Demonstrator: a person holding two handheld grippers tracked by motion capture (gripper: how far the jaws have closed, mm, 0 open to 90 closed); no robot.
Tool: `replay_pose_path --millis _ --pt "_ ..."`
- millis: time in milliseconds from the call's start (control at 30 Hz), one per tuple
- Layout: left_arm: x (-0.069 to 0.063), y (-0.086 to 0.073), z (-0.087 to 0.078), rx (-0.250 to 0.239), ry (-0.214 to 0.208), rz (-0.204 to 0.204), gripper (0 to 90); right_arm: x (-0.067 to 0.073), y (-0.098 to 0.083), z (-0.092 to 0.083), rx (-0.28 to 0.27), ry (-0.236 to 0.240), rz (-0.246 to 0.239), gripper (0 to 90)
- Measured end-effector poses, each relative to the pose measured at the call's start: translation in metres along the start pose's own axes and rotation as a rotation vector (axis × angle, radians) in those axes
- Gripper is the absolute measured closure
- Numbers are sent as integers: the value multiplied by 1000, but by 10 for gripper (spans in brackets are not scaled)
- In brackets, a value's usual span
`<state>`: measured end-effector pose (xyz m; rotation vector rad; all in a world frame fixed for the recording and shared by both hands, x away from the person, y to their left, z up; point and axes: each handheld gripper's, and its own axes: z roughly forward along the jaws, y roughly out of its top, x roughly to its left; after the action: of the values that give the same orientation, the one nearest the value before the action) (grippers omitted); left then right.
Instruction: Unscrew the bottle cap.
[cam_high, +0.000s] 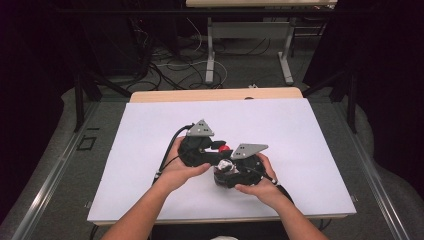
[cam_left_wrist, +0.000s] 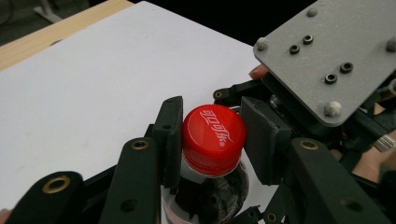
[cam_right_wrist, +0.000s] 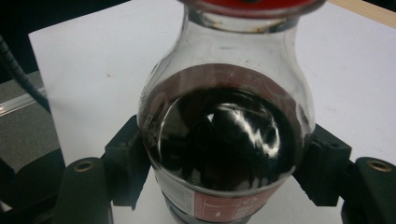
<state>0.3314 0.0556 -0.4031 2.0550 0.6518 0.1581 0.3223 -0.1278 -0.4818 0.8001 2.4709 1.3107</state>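
Now left gripper (cam_left_wrist: 212, 140) pinches the red cap (cam_left_wrist: 213, 138); right gripper (cam_right_wrist: 224, 163) clamps the bottle (cam_right_wrist: 224, 140).

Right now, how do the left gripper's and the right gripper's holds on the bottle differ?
The left gripper clamps the red cap; the right gripper clamps the dark-filled body of the bottle, lower down. In the high view, the left gripper sits farther from the person than the right gripper. Both are shut on the same bottle.
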Motion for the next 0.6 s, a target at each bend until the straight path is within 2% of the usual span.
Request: replay_pose_path --millis 67,200,233,267,300,333,400,433,500,533,600 --pt "-4 1 1 -1 35 -9 611 1 0 0 -5 -18 1 298" --pt "-15 2 3 -17 131 -38 612 2 1 0 -19 -56 9 298" --pt "-20 2 4 -29 178 -57 612 2 1 0 -22 -68 9 298" --pt "-20 2 4 -29 178 -57 612 2 1 0 -22 -68 9 298" --pt "-22 2 5 -34 196 -69 612 2 1 0 -16 -80 8 298" --pt "-25 3 6 -38 215 -76 611 4 1 0 -21 -115 0 298" --pt "-25 3 7 -39 214 -81 608 3 1 -1 -11 -115 -2 298" --pt "-25 4 6 -35 207 -80 608 2 1 -1 -26 -114 -3 298" --pt "-22 5 5 -32 181 -78 601 1 1 -2 -32 -94 4 297" --pt "-21 6 3 -33 167 -78 560 1 1 -2 -29 -68 4 297" --pt "-17 7 -2 -27 131 -68 542 1 1 -2 -32 -62 11 297"
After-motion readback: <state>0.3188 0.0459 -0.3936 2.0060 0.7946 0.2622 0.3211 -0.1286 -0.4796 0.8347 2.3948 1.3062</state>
